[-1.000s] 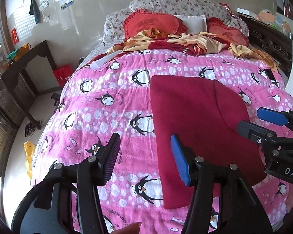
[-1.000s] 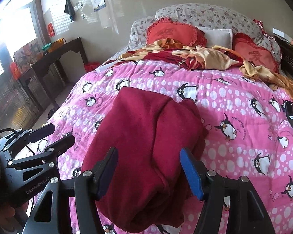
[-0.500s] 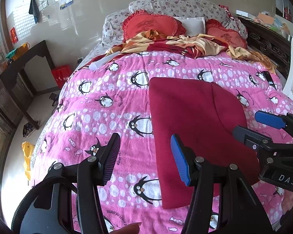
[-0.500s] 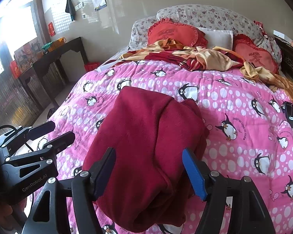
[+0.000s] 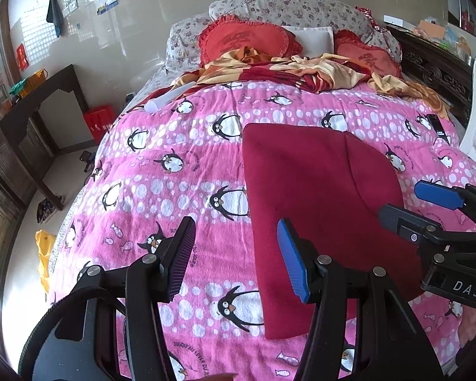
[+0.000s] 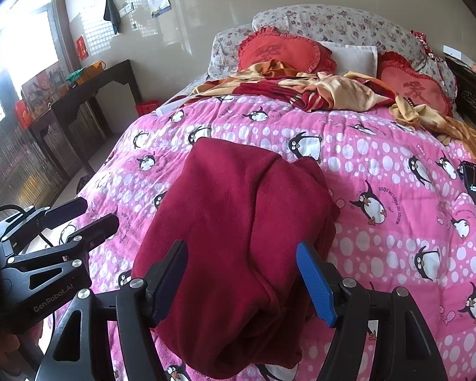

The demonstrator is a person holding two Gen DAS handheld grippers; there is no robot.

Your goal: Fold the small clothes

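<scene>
Claws (image 5: 238, 255) spread above folded red garment (image 5: 320, 203).

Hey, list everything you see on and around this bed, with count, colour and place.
Garment: one, dark red, folded on the blanket.
Blanket: one, pink with penguins, covering the bed.
Heart cushions: two, red, at the head.
Floral pillows: two, grey-white, behind the cushions.
Crumpled cloth: red and yellow, below the cushions.
Phone: one, black, right edge.
Side table: one, dark, left wall.
Left claw: open, above the blanket.
Right claw: open, over the garment.
</scene>
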